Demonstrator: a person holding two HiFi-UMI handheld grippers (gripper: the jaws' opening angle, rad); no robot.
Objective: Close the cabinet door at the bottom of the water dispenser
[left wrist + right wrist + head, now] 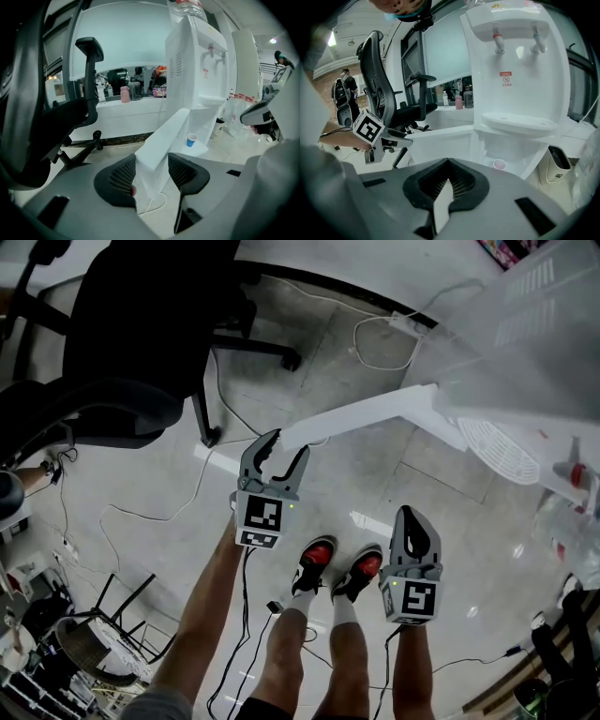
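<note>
Two tongs were in play beside the white water dispenser (520,70), whose cabinet door (164,136) at the bottom stood swung wide open, reaching away from the unit over the pale tiled floor (450,512). The left tongs (151,159) held their jaws well apart with the free outer edge of that door between them; the white panel filled the gap from pad to pad, so they seemed to be clamped on it, though firm contact was hard to confirm from the curved wide-angle view. The right tongs (448,161) had their jaws drawn together with nothing between them, and they hung in the air near the person's right knee, aimed at the open lower compartment without touching the door. Inside that compartment, on its floor, stood a small cup (191,139). Above it sat the drip tray (518,123) and, higher up, two taps (499,41). In the head view the person's shoes (316,559), dark with red, stood between the two tools. A black office chair (141,324) stood just beyond the door's free end, and a white cable (375,343) trailed across the floor near the dispenser.
</note>
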